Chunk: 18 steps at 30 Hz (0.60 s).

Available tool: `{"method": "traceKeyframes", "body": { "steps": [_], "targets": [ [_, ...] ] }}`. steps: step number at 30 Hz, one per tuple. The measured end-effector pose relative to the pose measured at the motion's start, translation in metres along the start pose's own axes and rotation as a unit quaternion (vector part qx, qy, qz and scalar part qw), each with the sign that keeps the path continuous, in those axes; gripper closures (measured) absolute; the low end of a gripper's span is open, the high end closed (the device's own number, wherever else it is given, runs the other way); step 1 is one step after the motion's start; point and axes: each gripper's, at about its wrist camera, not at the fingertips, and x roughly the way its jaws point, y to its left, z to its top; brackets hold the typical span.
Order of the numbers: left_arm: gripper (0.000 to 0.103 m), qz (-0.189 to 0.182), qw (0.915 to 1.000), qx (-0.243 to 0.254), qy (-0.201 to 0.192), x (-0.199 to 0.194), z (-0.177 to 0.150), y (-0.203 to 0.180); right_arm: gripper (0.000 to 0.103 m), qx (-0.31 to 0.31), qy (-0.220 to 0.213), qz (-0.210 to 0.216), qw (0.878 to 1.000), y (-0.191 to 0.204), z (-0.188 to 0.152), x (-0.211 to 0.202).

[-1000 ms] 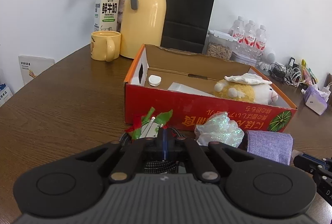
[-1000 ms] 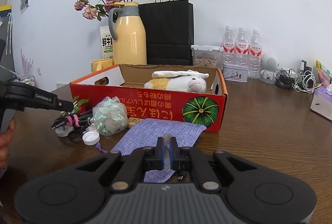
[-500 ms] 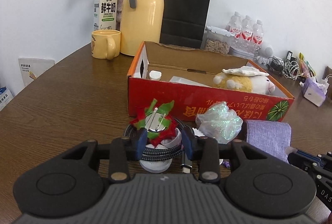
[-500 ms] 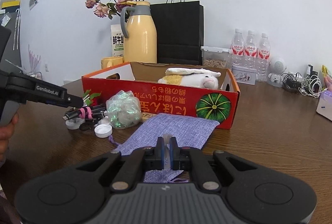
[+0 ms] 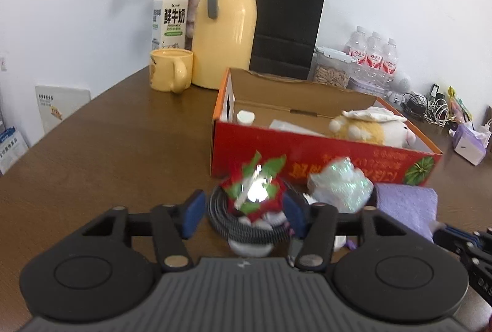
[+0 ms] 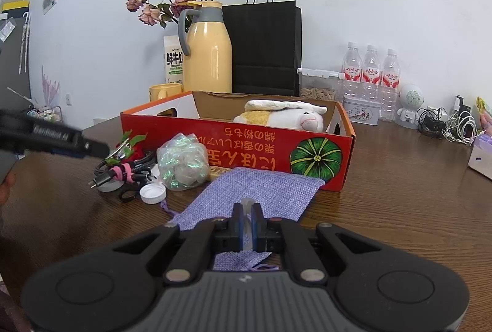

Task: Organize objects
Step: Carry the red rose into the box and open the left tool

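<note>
- We judge the organizing partly done: the red box [image 5: 323, 153] already holds a plush toy [image 5: 372, 129], a small white bottle [image 5: 245, 117] at its 9 o'clock end, and a pale flat item between them.
- Left on the worktop [image 5: 107, 153], just in front of the box wall, we count a coiled black cable [image 5: 246, 224] with a red-and-green foil ornament [image 5: 256, 187] lying on it, an iridescent wrapped ball [image 6: 183, 161], a white cap [image 6: 152, 193] and a purple cloth pouch [image 6: 255, 193].
- Our left tool [image 5: 243, 213] has just been opening its jaws; they now stand apart on either side of the cable and ornament, and the pads do not seem to press on them, so we read it as released.
- Our right tool [image 6: 245, 218] is clenched over the near edge of the pouch; something small and pale sits between its tips, but we cannot tell what.
- From the right wrist view the loose pile lies at about 10 o'clock of the pouch.
- We judge several items are not yet boxed, with the cable and ornament the likely next pick.
</note>
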Motion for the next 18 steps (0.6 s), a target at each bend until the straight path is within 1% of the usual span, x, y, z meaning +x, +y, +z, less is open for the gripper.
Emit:
{"method": "traceKeyframes", "body": {
  "steps": [1,3,5,6,7,8,9,10,12,13,18],
  "targets": [
    [0.041,0.004,1.0000,0.005,0.000,0.004,0.003,-0.001,0.098,0.000,0.000,-0.001,1.000,0.000,0.000,0.000],
    [0.035,0.003,0.9998,0.018,0.001,0.013,0.008,-0.005,0.098,-0.001,0.001,-0.002,1.000,0.001,-0.001,0.000],
    [0.036,0.004,0.9995,0.030,0.007,0.024,0.011,-0.010,0.098,-0.001,0.001,-0.003,1.000,0.002,0.003,-0.003],
    [0.042,0.005,0.9993,0.034,0.012,0.029,0.010,-0.011,0.098,-0.001,0.002,-0.003,1.000,0.002,0.008,0.001],
    [0.050,0.003,0.9992,0.035,0.019,0.032,0.010,-0.012,0.098,-0.001,0.003,-0.003,1.000,0.003,0.019,0.007],
    [0.077,-0.001,0.9990,0.036,0.026,0.035,0.008,-0.013,0.098,-0.001,0.003,-0.003,1.000,0.003,0.019,0.006],
    [0.081,-0.005,0.9990,0.035,0.029,0.035,0.007,-0.012,0.098,-0.001,0.004,-0.004,1.000,0.003,0.020,0.007],
    [0.082,-0.005,0.9991,0.035,0.024,0.033,0.006,-0.012,0.098,0.000,0.004,-0.004,1.000,0.003,0.020,0.008],
    [0.098,-0.010,0.9992,0.035,0.015,0.028,0.006,-0.011,0.098,0.000,0.005,-0.003,1.000,0.003,0.020,0.008],
    [0.102,-0.014,0.9992,0.035,0.012,0.025,0.007,-0.010,0.098,0.001,0.004,-0.002,1.000,0.003,0.020,0.008],
    [0.102,-0.018,0.9986,0.050,-0.009,0.012,0.009,-0.012,0.098,-0.004,-0.001,0.007,1.000,0.008,0.022,0.008]
  ]
}}
